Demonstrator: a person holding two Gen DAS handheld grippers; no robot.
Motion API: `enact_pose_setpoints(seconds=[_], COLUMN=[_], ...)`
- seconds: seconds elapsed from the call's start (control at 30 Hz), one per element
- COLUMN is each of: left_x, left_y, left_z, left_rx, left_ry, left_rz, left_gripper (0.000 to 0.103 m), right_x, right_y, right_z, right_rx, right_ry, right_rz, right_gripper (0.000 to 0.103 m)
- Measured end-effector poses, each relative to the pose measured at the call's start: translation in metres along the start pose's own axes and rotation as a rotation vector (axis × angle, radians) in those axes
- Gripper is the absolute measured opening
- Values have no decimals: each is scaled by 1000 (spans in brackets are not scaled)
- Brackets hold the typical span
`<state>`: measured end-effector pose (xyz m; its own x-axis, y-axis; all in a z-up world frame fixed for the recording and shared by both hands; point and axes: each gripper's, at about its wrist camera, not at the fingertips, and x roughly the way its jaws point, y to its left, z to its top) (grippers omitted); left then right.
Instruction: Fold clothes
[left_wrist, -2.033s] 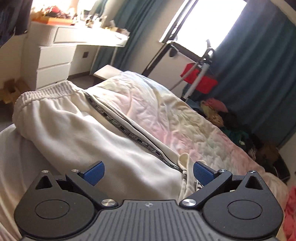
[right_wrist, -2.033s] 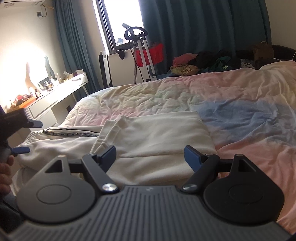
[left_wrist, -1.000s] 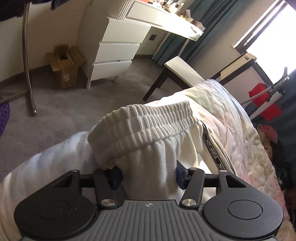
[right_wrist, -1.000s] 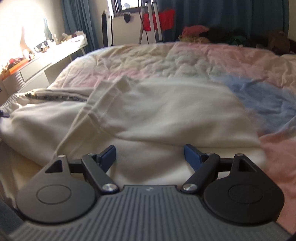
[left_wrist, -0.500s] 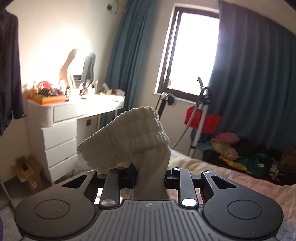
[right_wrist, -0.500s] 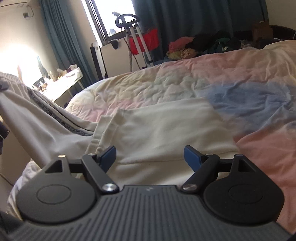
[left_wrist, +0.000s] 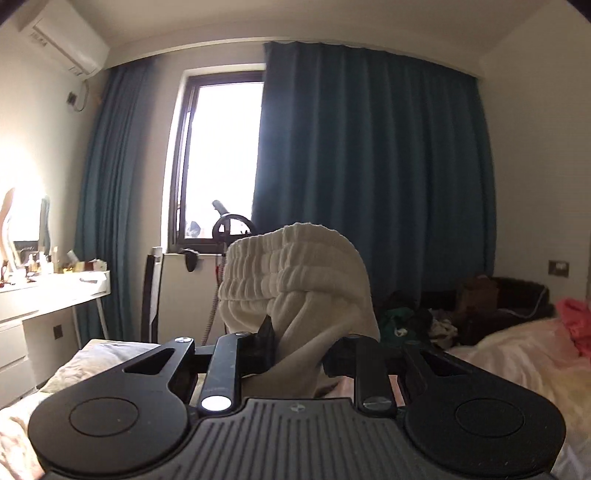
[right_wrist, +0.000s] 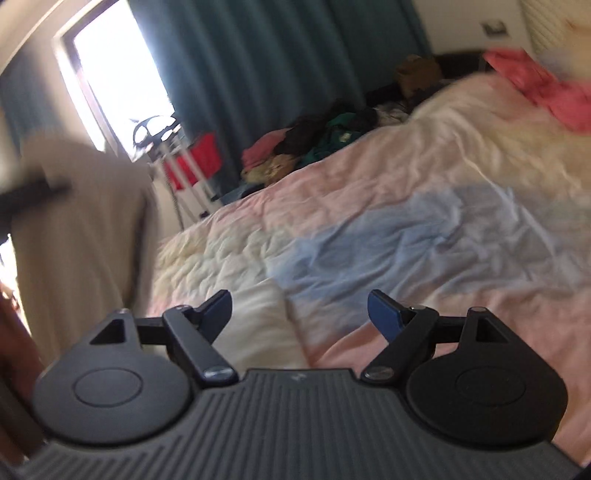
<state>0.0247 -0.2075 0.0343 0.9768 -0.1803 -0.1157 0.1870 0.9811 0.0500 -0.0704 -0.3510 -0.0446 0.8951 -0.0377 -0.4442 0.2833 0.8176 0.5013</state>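
Observation:
My left gripper (left_wrist: 299, 350) is shut on the ribbed waistband of cream sweatpants (left_wrist: 295, 273) and holds it lifted high above the bed. In the right wrist view the lifted sweatpants (right_wrist: 81, 229) hang blurred at the left, and their lower part (right_wrist: 258, 325) still lies on the bed under my gripper. My right gripper (right_wrist: 299, 310) is open and empty just above the pastel quilt (right_wrist: 406, 229), over the edge of the cream fabric.
A white dresser (left_wrist: 48, 295) stands at the left, with a dark chair (left_wrist: 151, 295) beside it. A pile of clothes (right_wrist: 314, 144) lies past the bed's far edge by the blue curtain (left_wrist: 369, 166). A pink garment (right_wrist: 543, 88) lies at the bed's far right.
My left gripper closed on the waistband and lifted it up off the bed. My right gripper stayed open and has swung to the right over the quilt.

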Motion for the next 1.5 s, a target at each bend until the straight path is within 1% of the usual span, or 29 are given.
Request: enact_pose_setpoints(seconds=[0.03,0.07,0.13,0.17,0.2,0.27,0.33,0.37,0.43,0.5,0.53,0.57,0.63,0.73,0.87,0.97,1.07,1.13,1.17,1.2,1.23,1.27,1.3,1.33,1.37,1.4,1.43,1.5], left_x=[5,11,18,22,23,25,28,31,36,41,40,37,30,18,-20,-39,-44,-54,-56,-59,-63,-67,-71,-72,-73,-73,-73,-74], left_y=[-18,-33,-52,-61,-68,-70,-56,-46,-27,-8,2,17,42,78,110,129,136,131,128,125,122,120,120,120,122,124,126,127], left_z=[-22,-44,-76,-90,-99,-104,-107,-108,-109,-111,-112,-112,-112,-109,-101,-106,-112,-114,-115,-115,-116,-116,-117,-116,-115,-114,-113,-110], left_rx=[27,54,85,97,112,132,143,152,172,191,200,214,250,311,354,323,291,309,323,335,348,349,343,331,314,298,281,276], left_ry=[28,74,145,175,183,185,233,264,324,385,406,415,420,399,332,292,289,283,272,258,243,241,248,246,238,230,222,174], left_rz=[-26,-51,-91,-110,-119,-118,-139,-156,-189,-222,-244,-261,-264,-266,-234,-215,-190,-182,-182,-183,-184,-187,-192,-199,-209,-219,-228,-230], left_gripper=[26,26,28,30,32,37,51,55,86,92,96,98,99,99,102,102,102,102,103,102,102,102,103,102,102,102,102,103], right_x=[1,3,7,8,10,15,20,22,25,26,26,27,29,33,40,48,63,76,83,90,95,97,94,89,82,74,68,55], right_y=[-13,-25,-40,-43,-45,-46,-45,-44,-43,-40,-39,-37,-35,-33,-23,-14,-8,-6,-5,-5,-4,1,9,18,29,40,52,75], right_z=[2,4,4,4,4,4,3,2,1,0,-1,-2,-5,-12,-23,-30,-32,-33,-35,-38,-39,-39,-35,-32,-27,-22,-17,-5], right_rx=[73,139,217,227,235,244,256,262,275,283,283,283,288,311,286,273,295,315,334,355,362,341,292,239,179,126,98,61], right_ry=[4,7,11,11,14,28,49,60,73,85,93,103,129,177,228,233,219,214,227,245,258,251,215,175,123,77,49,6], right_rz=[16,33,68,81,94,125,159,176,210,244,255,265,269,259,228,213,154,117,116,121,124,114,93,79,86,97,115,161], right_gripper=[84,84,84,84,84,84,84,84,84,84,84,84,84,84,84,84,84,83,83,72,64,59,46,41,35,31,30,28])
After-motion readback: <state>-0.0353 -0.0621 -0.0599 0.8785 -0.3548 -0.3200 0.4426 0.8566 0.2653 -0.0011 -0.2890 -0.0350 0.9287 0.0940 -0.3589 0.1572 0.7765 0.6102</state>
